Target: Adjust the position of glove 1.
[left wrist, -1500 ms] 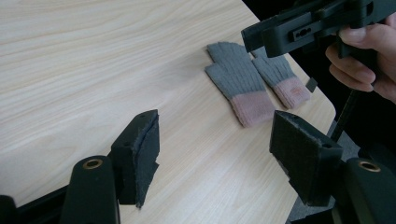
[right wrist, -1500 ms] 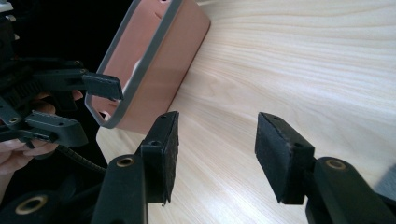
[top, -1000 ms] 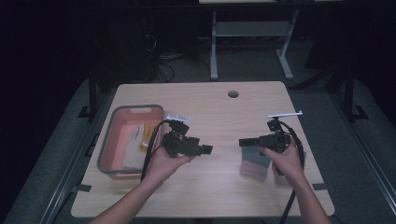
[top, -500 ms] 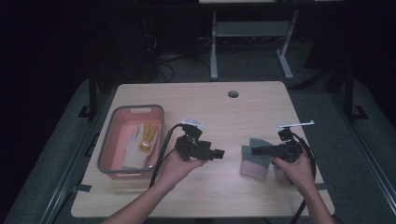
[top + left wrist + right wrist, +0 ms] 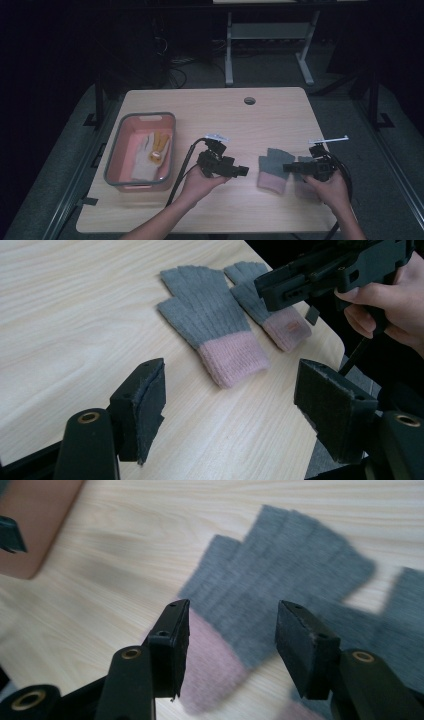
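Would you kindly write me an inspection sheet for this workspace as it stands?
Surface: pale wooden table with a round grommet hole.
Job's things: two grey knitted fingerless gloves with pink cuffs, nearer glove and farther glove, flat, side by side.
Clutter: grey-rimmed pink plastic bin holding a white and yellow work glove.
Grippers: left claw open, empty; right claw open above the nearer glove, its jaws just closing a little.
Cables: black cable trailing from the left claw.
Surroundings: dark floor, white desk frame.

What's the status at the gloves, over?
Left gripper open, short of the gloves. Right gripper open, just been closing, above near glove, nothing gripped. Second glove beside it. Nothing in the way.
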Demonstrator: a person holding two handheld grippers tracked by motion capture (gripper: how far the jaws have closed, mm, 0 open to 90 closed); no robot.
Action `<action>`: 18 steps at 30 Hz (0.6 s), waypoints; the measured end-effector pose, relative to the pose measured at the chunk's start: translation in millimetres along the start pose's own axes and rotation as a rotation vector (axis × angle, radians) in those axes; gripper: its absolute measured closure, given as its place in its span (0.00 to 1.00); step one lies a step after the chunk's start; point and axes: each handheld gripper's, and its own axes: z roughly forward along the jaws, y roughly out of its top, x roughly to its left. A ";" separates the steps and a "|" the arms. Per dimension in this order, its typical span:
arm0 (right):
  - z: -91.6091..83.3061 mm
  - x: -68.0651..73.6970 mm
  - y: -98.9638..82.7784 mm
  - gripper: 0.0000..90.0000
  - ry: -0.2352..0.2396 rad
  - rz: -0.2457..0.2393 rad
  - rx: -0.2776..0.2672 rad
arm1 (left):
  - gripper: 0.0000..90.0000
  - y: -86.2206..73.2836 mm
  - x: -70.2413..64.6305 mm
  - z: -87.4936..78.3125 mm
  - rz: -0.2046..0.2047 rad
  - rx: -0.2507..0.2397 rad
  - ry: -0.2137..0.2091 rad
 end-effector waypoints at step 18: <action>-17.0 -24.6 -24.8 0.56 -0.173 0.027 -0.007 | 0.32 -6.0 -1.8 10.7 0.013 0.025 0.003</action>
